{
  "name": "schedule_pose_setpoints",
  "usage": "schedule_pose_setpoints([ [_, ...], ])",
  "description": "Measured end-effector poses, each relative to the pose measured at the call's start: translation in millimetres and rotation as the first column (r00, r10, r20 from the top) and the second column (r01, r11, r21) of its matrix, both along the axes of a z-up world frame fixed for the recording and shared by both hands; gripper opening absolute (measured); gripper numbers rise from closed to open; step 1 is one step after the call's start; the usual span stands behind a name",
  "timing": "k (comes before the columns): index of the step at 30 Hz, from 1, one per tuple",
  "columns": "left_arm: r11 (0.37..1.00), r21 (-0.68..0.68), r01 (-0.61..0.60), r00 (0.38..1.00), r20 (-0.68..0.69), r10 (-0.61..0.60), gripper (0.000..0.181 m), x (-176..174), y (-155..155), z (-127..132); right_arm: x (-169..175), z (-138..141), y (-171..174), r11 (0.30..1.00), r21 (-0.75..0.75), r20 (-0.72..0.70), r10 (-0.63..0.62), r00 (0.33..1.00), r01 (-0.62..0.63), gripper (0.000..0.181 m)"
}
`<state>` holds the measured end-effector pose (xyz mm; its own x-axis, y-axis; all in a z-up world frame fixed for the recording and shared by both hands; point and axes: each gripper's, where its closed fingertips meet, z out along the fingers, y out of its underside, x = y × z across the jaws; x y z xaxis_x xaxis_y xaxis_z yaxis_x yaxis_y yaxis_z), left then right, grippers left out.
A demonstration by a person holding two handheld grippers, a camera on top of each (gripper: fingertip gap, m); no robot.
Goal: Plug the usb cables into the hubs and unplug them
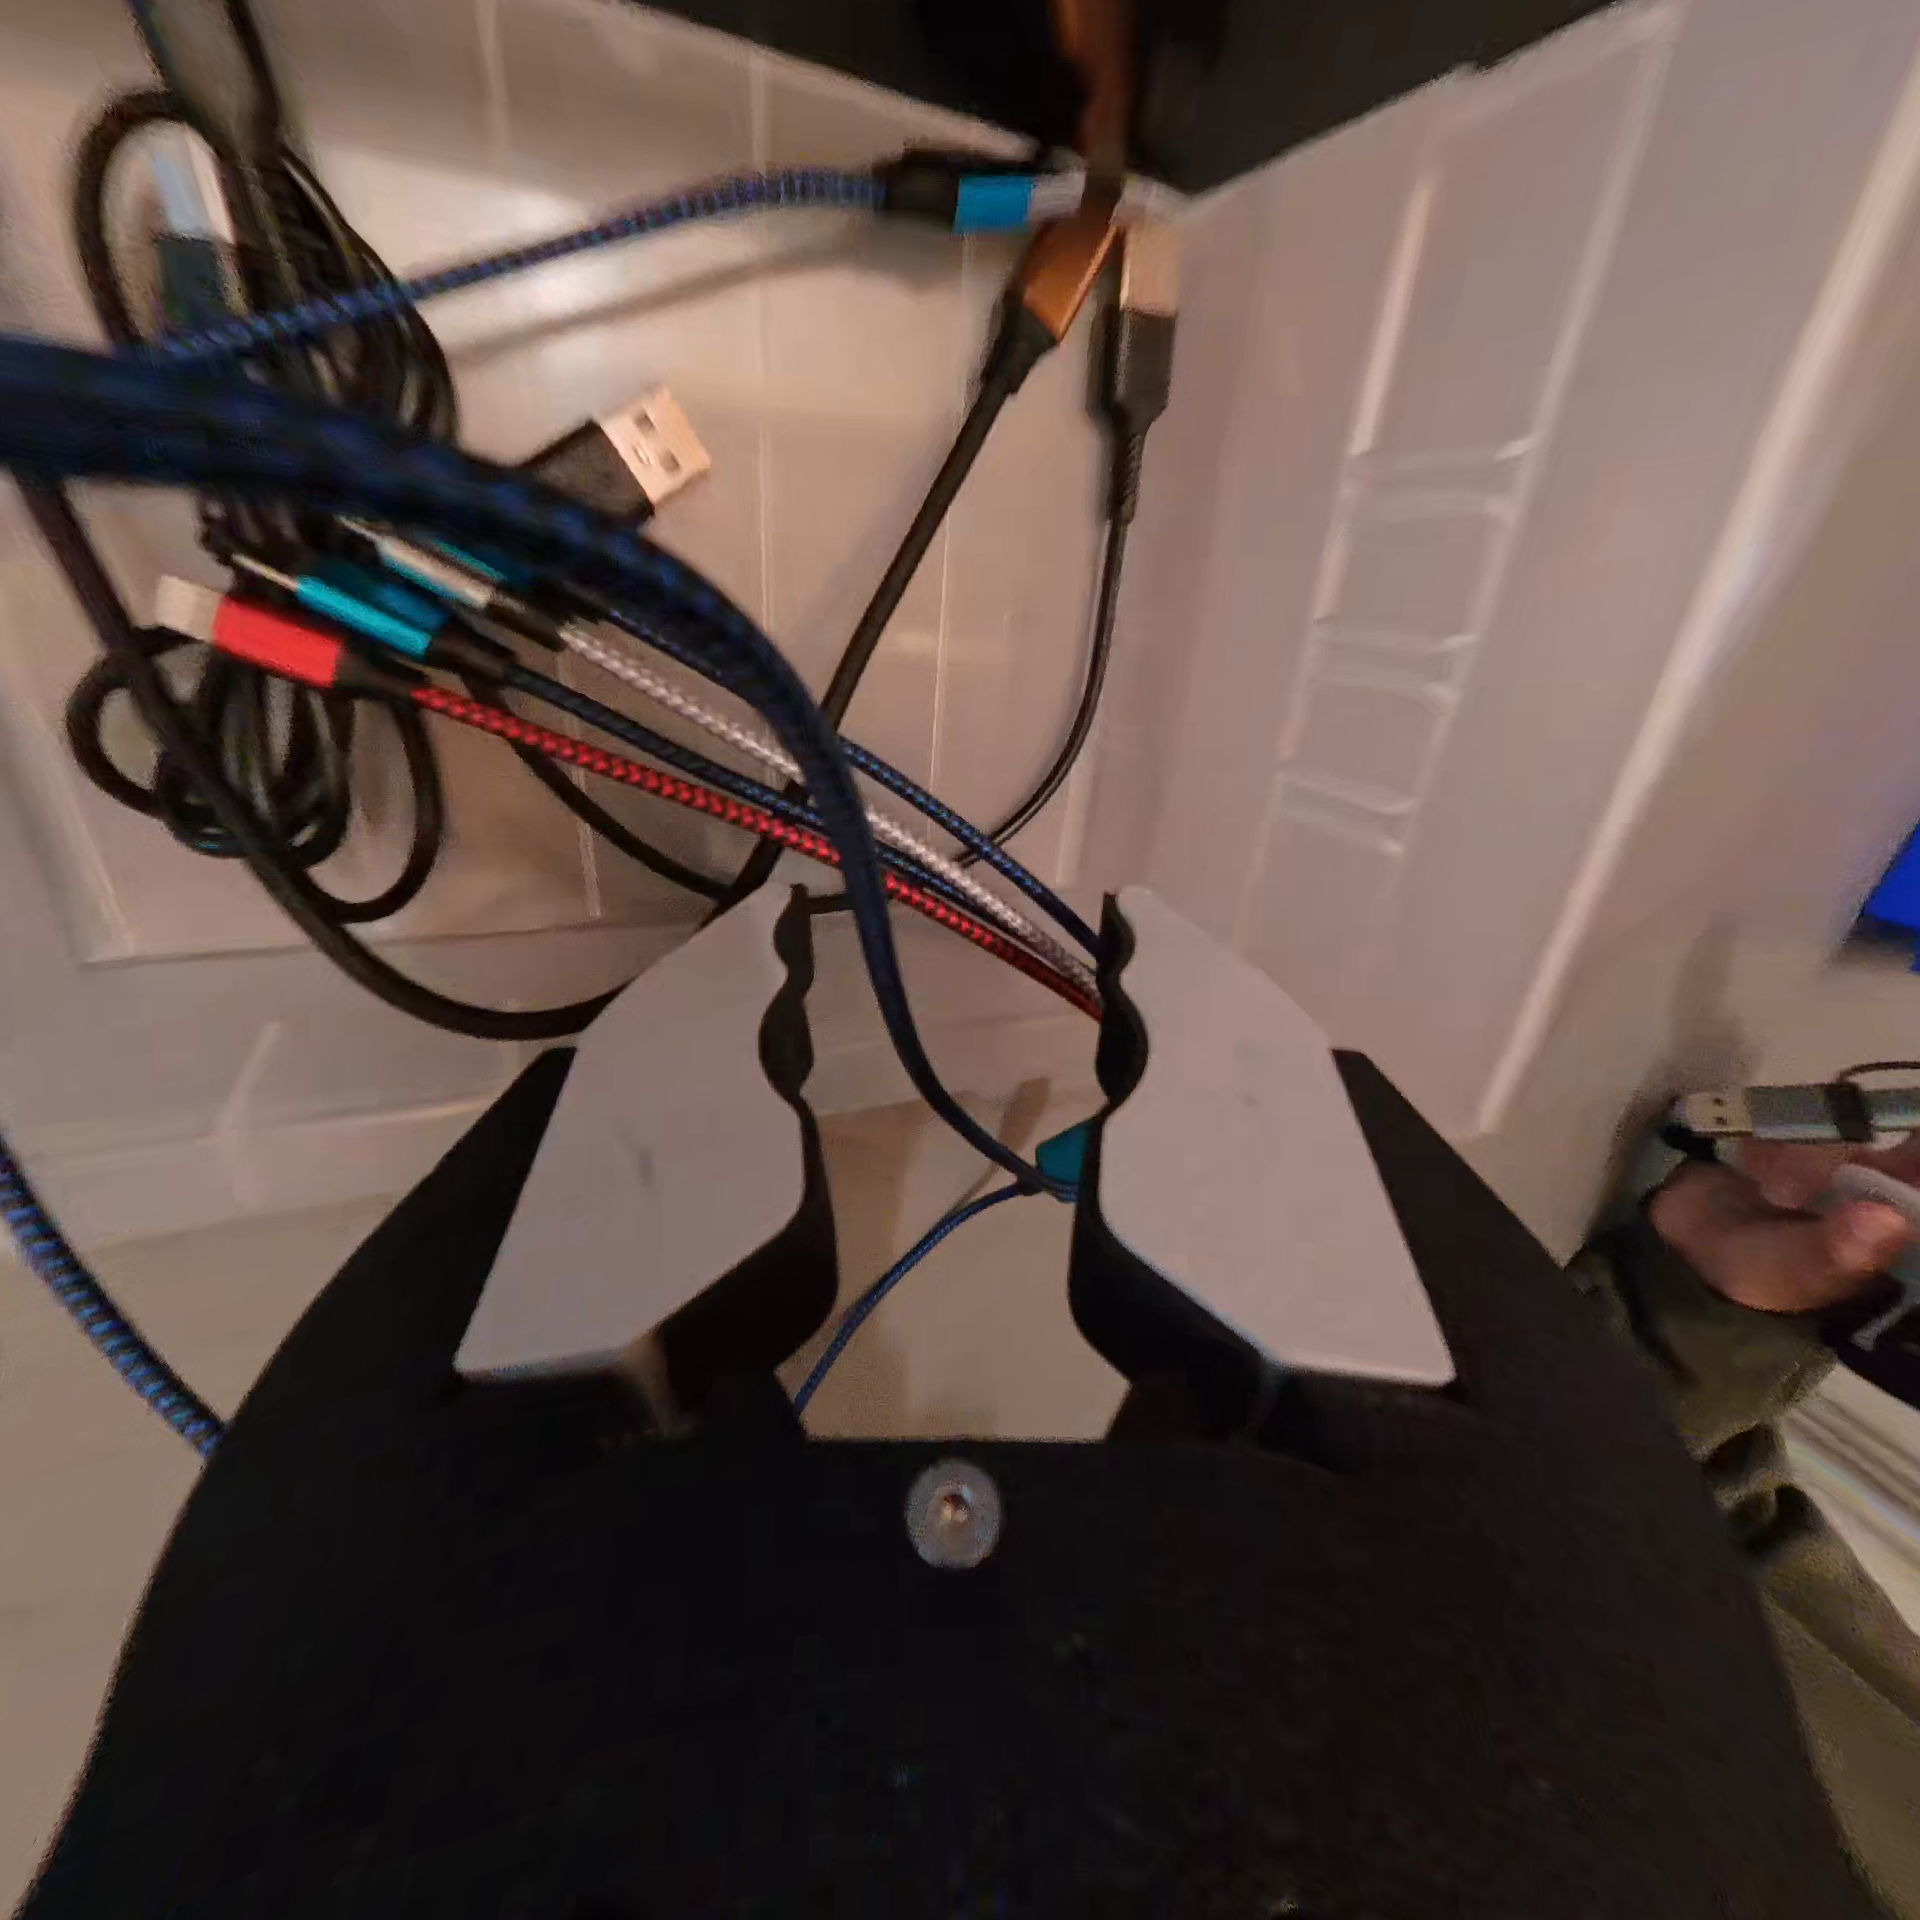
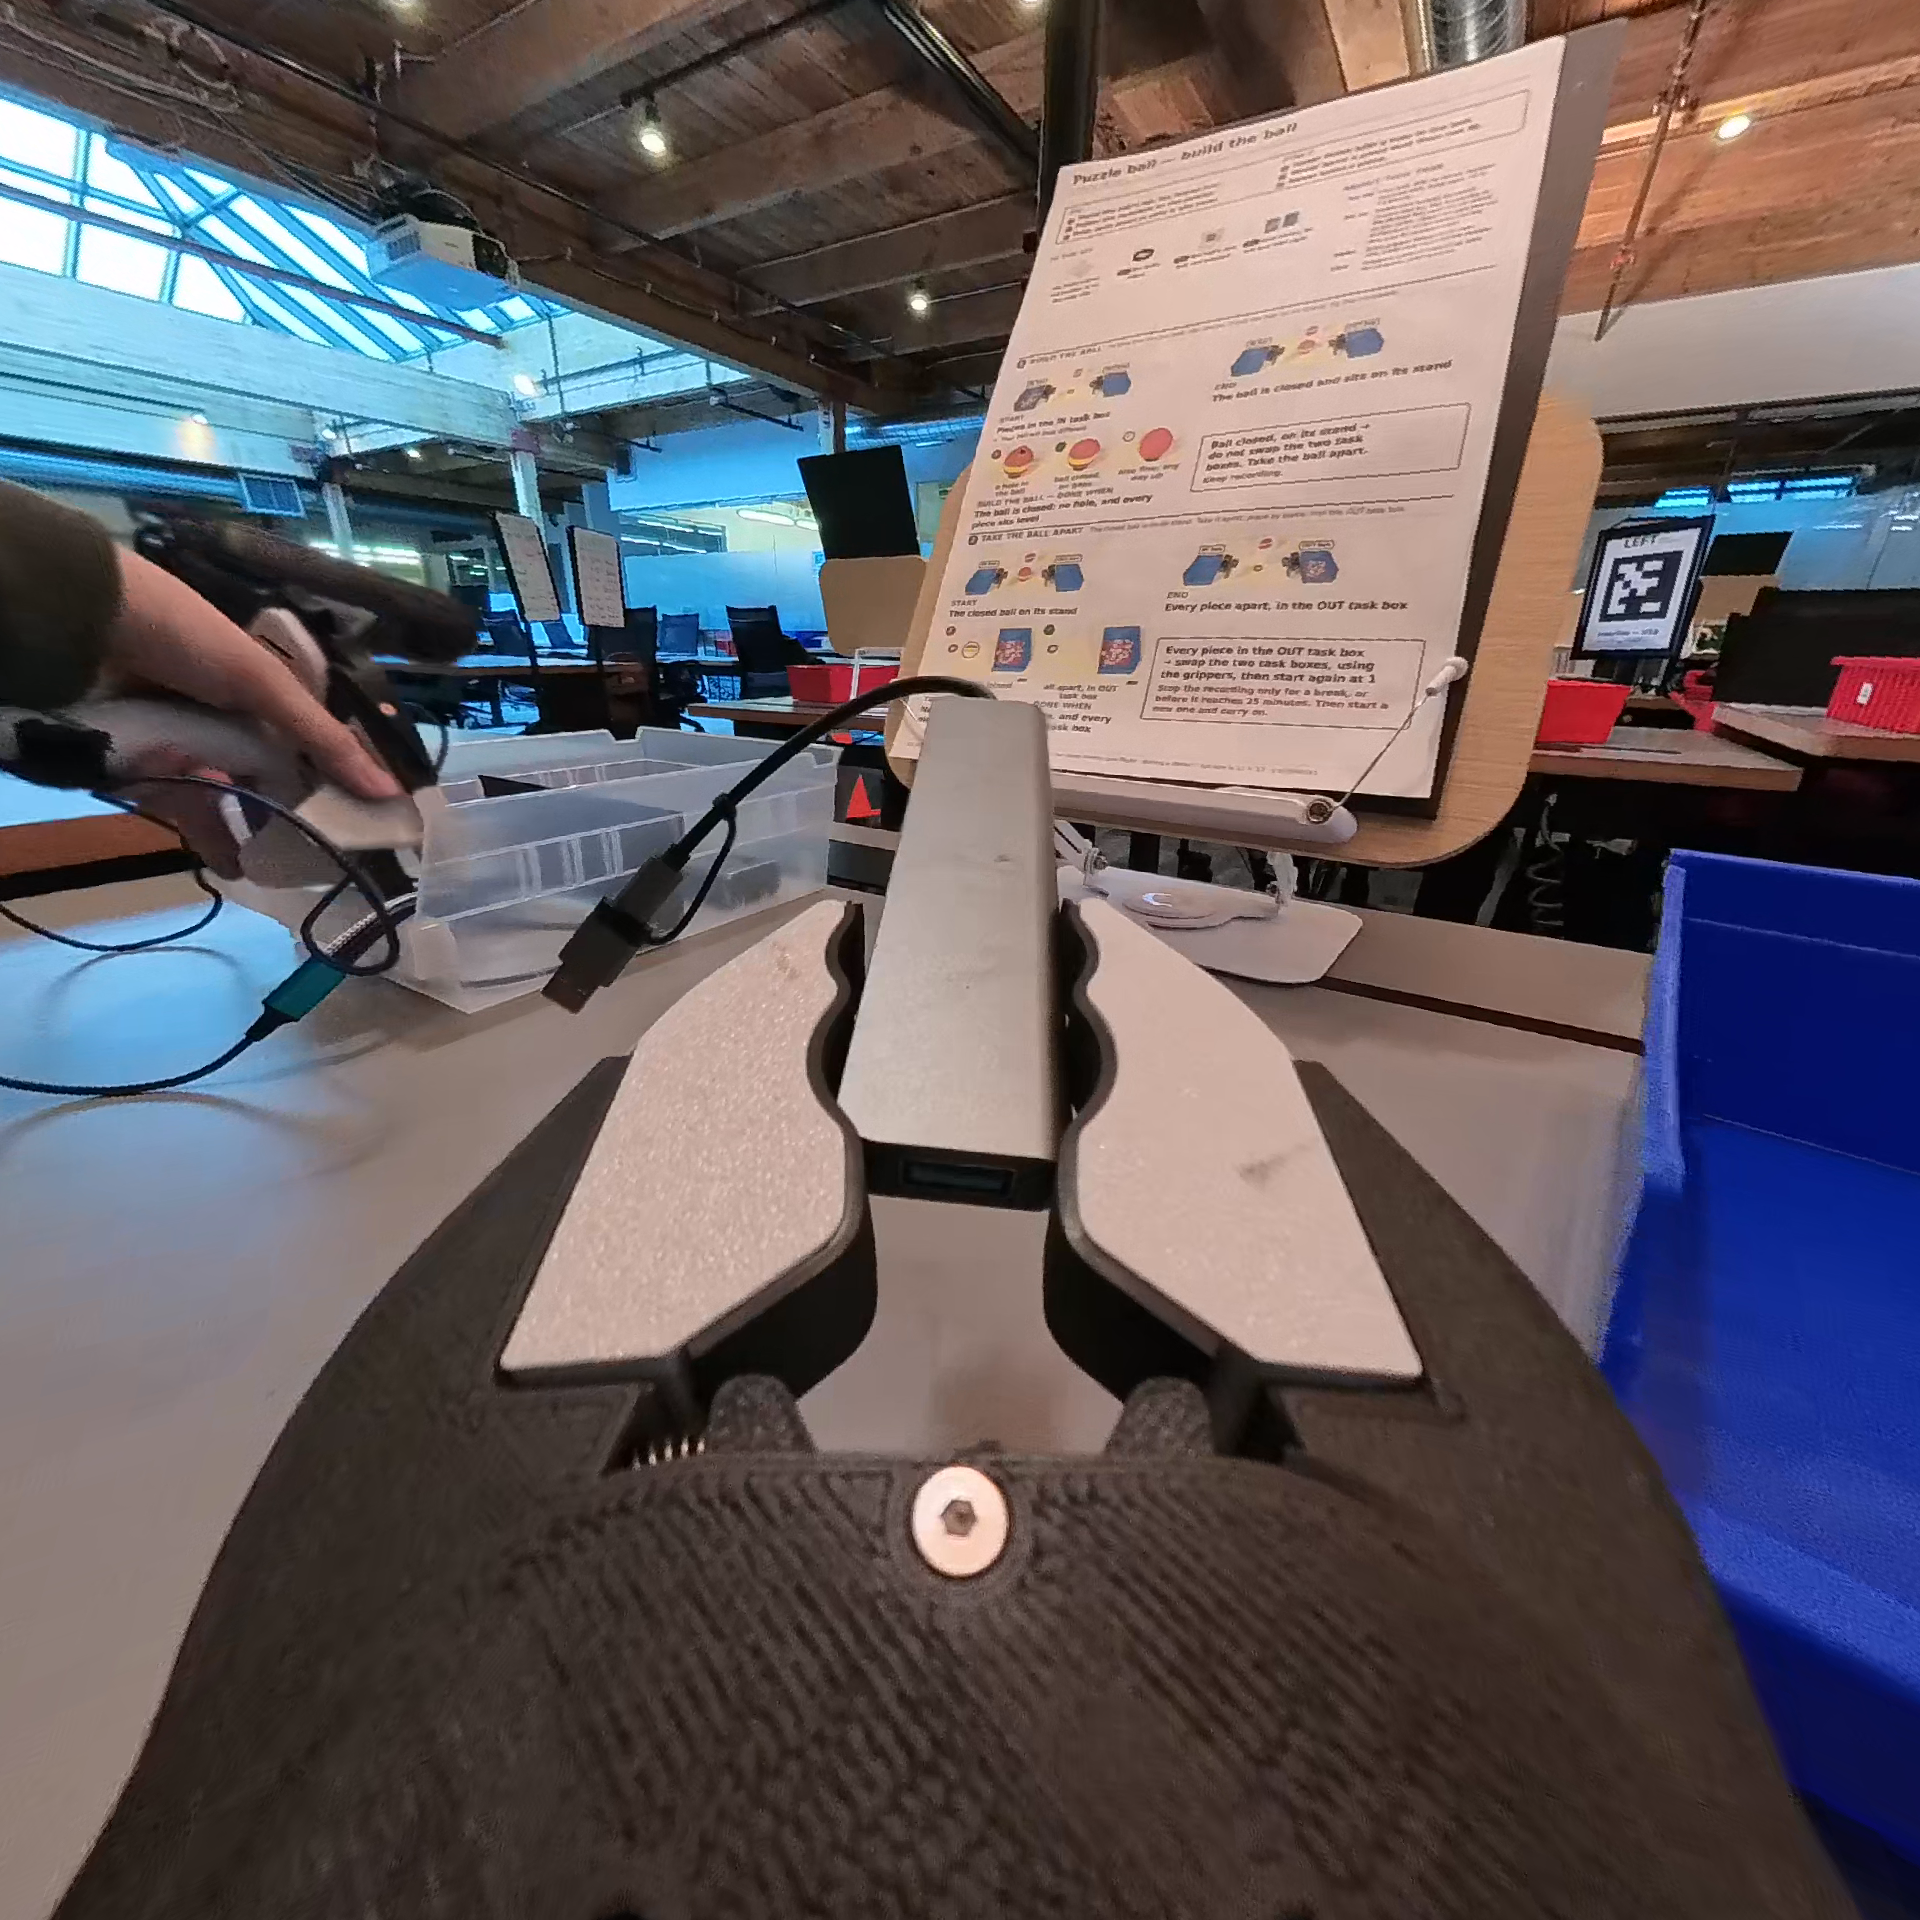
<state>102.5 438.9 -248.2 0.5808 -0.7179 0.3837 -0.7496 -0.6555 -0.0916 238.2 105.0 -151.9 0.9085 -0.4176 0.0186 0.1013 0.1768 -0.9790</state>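
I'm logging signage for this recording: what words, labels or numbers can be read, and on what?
White printed sheet on the wooden easel: legible writing, which I won't quote.
Black-and-white square-code sign on a far desk: small print, also not quoted.
Distant white boards: too small to read.
Grey metal hub in the right tongs: no writing seen.

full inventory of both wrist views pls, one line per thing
USB hub: 1, grey, clamped in right gripper, own cable dangling.
Braided cables: several, blue, red, white; fanned across clear tray.
Black cables: several, coiled at left in the tray.
Clear tray: 1, on table.
Blue bin: 1, right table edge.
Instruction sheet: 1, white, on wooden stand.
Left gripper: open, thin blue cable running between fingers.
Right gripper: shut on hub.
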Motion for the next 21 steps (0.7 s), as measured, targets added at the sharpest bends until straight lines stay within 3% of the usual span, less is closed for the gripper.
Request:
schedule_pose_setpoints([
  [1,1.0,-0.005,0.023,1.0,-0.015,-0.023,0.041,1.7,-3.1,-2.8,-1.0,-0.1,0.6,1.0,-0.004,0.004,0.005,1.0,-0.005,0.035],
  [3,0.999,0.019,0.045,0.997,-0.061,-0.044,0.043,3.6,-3.4,-5.2,-1.3,-0.3,1.4,1.0,-0.007,0.006,0.009,1.0,-0.009,0.035],
  [7,0.992,0.094,0.079,0.996,-0.043,-0.075,0.014,10.2,-0.4,-5.0,-0.7,0.2,0.8,1.0,0.002,-0.002,0.016,1.0,-0.016,0.035],
  [11,0.975,0.189,0.12,0.993,-0.016,-0.119,0.004,4.4,4.4,15.9,-1.9,1.4,-0.3,0.999,0.015,-0.001,0.028,1.0,-0.028,0.035],
  [15,0.923,0.367,0.112,0.987,0.064,-0.145,0.002,-2.0,15.4,72.9,-3.0,1.0,1.1,0.999,0.006,0.004,0.034,0.999,-0.034,0.035],
  [18,0.851,0.517,0.094,0.977,0.118,-0.18,0.002,-11.4,22.3,128.3,-4.0,1.3,1.1,0.999,0.007,0.01,0.037,0.999,-0.037,0.035],
  [21,0.794,0.6,0.097,0.936,0.215,-0.277,0.002,-13.3,3.9,189.2,-2.9,1.9,0.0,0.999,0.017,0.002,0.038,0.999,-0.038,0.035],
])
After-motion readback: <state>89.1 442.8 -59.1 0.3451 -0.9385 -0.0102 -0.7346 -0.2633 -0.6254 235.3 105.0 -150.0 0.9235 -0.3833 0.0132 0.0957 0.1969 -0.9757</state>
